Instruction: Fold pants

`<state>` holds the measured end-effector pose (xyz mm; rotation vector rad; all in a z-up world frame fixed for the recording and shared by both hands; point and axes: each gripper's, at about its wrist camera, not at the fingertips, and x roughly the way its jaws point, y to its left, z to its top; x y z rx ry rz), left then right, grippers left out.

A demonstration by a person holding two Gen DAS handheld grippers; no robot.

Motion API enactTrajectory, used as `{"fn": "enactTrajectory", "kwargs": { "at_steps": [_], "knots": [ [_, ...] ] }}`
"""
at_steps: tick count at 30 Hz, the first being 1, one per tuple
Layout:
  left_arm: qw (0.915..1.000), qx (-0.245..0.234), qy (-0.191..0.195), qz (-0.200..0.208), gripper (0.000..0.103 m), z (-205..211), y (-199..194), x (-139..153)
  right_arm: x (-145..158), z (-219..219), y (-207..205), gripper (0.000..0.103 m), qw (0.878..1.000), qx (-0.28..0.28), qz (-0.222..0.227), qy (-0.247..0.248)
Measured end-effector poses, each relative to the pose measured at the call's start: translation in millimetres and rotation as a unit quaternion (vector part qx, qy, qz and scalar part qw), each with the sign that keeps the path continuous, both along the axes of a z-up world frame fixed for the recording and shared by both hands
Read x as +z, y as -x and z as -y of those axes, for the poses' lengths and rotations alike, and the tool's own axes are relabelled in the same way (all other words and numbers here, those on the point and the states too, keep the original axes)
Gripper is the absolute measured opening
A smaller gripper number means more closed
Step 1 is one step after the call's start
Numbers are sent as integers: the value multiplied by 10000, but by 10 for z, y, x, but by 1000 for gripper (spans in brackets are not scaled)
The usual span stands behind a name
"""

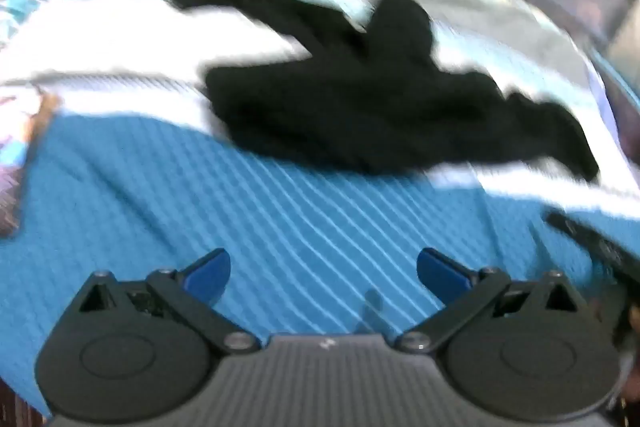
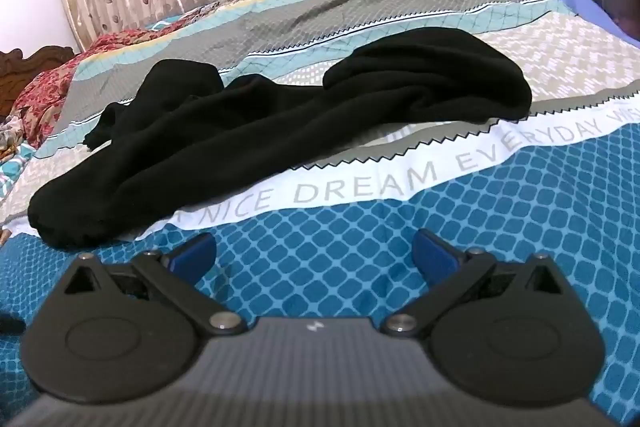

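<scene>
1. State: black pants (image 2: 280, 131) lie crumpled and unfolded on the bed (image 2: 400, 267), across the grey and white bands of the bedspread, ahead of both tools. Nothing is held.
2. Left gripper (image 1: 323, 277): fingers wide apart, empty, over the blue ribbed part of the spread. Its view is motion-blurred, pants at 12 o'clock, near but not touched.
3. Right gripper (image 2: 315, 258): fingers wide apart, empty, over the blue patterned band. Pants run from 10 to 1 o'clock in its view, with one rounded end low at 10 o'clock just beyond the left finger (image 2: 192, 255).
4. Step in hand, my read: approach and first grasp, to spread the garment flat before any fold.
5. Do it well:
   - Can't tell waistband from leg hem here; the fabric is a uniform black with no seams visible. Identify ends before pinching.
   - Take one end per gripper, pinch a single edge, not a bunched wad.
   - Come in low so the lower finger slides under the cloth without catching the bedspread.
   - Pull the ends apart until the legs lie straight, then lay one on the other.
6. Risk: a soft bed gives under pressure, so grabbing the spread along with the pants is likely.
</scene>
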<state>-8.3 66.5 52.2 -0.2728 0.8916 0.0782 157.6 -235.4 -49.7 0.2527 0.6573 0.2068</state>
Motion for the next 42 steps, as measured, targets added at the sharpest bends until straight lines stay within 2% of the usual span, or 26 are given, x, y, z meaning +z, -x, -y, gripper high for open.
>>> {"fn": "enactTrajectory", "kwargs": {
  "at_steps": [4,5,6,8,10,13,16,18,19,20,21,22,23,24,26,28,31,33,34,37,38,40,42],
  "knots": [
    [9970,719,249,134,103,-626,-172,222,63,260,-93,103,9984,3,-179,-527],
    [9952,915,313,140,103,-750,-262,255,80,324,-93,99,9980,-69,-160,-613],
    [9937,1030,393,179,102,-853,-358,278,116,405,-111,94,9974,-195,-132,-679],
    [9922,1089,572,179,102,-1005,-584,261,176,556,-181,71,9963,-362,-125,-774],
    [9916,1030,779,82,97,-1086,-855,168,181,754,-278,65,9936,-553,-151,-969],
    [9880,1031,1146,-122,88,-1134,-1117,-10,196,981,-382,65,9893,-920,-163,-1118],
    [9820,945,1611,-262,85,-1171,-1304,-204,137,1163,-496,66,9829,-1268,-322,-1295],
    [9801,963,1707,-321,83,-1108,-1416,-282,95,1242,-550,66,9784,-1478,-405,-1384],
    [9809,940,1677,-293,74,-1065,-1440,-297,97,1267,-556,67,9767,-1629,-373,-1345],
    [9823,921,1602,-303,69,-1037,-1465,-297,96,1308,-557,67,9750,-1797,-299,-1276],
    [9847,934,1431,-345,55,-981,-1486,-294,110,1340,-565,68,9729,-1994,-208,-1152],
    [9874,945,1214,-366,34,-918,-1474,-276,145,1348,-587,70,9726,-2114,-107,-958],
    [9893,914,1071,-392,22,-893,-1465,-257,194,1328,-627,73,9754,-2082,14,-718],
    [9903,882,997,-399,17,-888,-1438,-236,245,1257,-666,74,9801,-1922,125,-479],
    [9891,854,1163,-287,16,-895,-1287,-155,344,1052,-718,79,9907,-1302,396,7],
    [9889,847,1213,-150,16,-895,-1072,-37,418,700,-760,82,9944,-503,677,635],
    [9867,894,1350,-109,16,-909,-728,114,430,276,-855,82,9839,513,828,1497],
    [9853,927,1423,-204,16,-912,-502,157,310,1,-969,80,9730,936,682,1996],
    [9846,968,1433,-259,16,-905,-400,165,253,-51,-1048,78,9694,1035,597,2144],
    [9804,1103,1582,-398,16,-930,-160,116,75,-108,-1184,8,9577,997,309,2683],
    [9791,1147,1628,-404,16,-943,-114,99,112,-53,-1186,8,9628,819,317,2557],
    [9771,1267,1662,-402,16,-988,-67,91,406,290,-1094,7,9827,320,527,1747],
    [9754,1310,1739,-331,16,-1031,-45,90,721,650,-967,7,9883,-419,825,1216]
  ]
}}
